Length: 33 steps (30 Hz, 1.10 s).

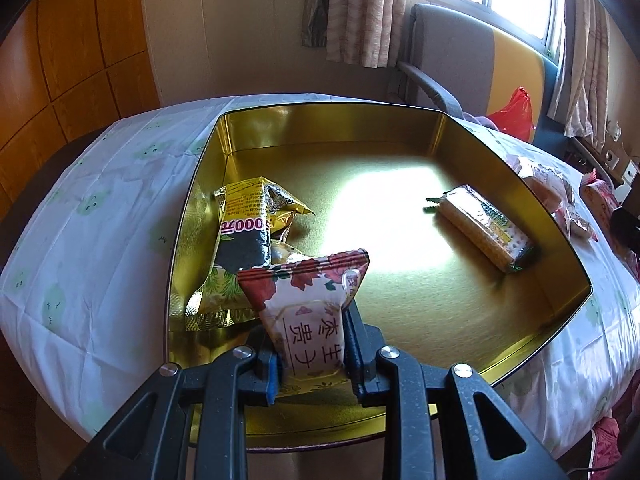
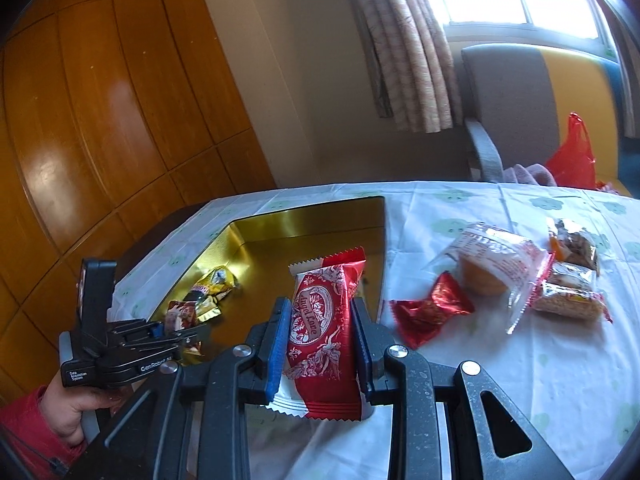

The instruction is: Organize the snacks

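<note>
In the left wrist view, the left gripper [image 1: 310, 344] is seen at the bottom middle, pinching a small white packet with red flowers and dark letters [image 1: 310, 308]. The packet is held over the near left part of a big gold metal tin [image 1: 320, 128] on a white tablecloth with green shapes [image 1: 92, 216]. Just above it in the frame, a shiny gold and black snack bag [image 1: 244, 236] lies in the tin, and a long pack of crackers [image 1: 486, 226] lies at the right. To do this step well, the packet should be lowered beside the gold bag — not on top of it — before it is let go.

In the right wrist view, the right gripper [image 2: 322, 340] is pressed onto a red and white wrapped snack [image 2: 320, 332], held near the tin's right edge. More snacks wait on the cloth at the right — a red twisted candy [image 2: 430, 312] and a clear bag with a round cake [image 2: 490, 268]. The red snack should be carried well over the rim, clear of the left gripper at the lower left.
</note>
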Each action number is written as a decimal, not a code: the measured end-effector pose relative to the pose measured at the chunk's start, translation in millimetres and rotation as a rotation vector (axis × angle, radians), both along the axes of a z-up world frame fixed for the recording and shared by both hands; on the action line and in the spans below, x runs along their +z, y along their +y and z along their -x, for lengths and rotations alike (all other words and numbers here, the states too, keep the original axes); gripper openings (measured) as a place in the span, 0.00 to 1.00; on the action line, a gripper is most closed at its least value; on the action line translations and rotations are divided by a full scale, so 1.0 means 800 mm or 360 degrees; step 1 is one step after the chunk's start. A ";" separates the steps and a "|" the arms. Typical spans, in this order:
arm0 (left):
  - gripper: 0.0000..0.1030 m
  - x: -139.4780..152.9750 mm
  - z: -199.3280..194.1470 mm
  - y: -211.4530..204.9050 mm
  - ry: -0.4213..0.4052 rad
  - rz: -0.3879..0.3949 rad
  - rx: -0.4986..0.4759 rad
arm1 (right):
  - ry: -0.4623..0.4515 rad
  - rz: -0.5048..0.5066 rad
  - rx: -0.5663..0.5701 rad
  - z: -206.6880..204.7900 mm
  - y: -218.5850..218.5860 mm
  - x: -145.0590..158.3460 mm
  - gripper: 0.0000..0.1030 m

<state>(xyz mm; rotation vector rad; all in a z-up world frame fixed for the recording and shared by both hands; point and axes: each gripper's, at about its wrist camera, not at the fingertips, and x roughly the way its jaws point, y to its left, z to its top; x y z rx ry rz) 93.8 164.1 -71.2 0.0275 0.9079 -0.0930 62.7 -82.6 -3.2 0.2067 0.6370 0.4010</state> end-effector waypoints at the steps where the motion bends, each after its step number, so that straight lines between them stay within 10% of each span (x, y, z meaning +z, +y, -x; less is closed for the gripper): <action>1: 0.26 0.001 0.001 0.000 -0.0009 -0.0007 0.0009 | 0.0002 0.0002 0.0007 0.001 0.002 -0.001 0.29; 33: 0.33 0.038 0.070 -0.002 -0.0285 0.0204 0.0187 | 0.0187 0.0096 0.0150 -0.043 0.060 -0.033 0.29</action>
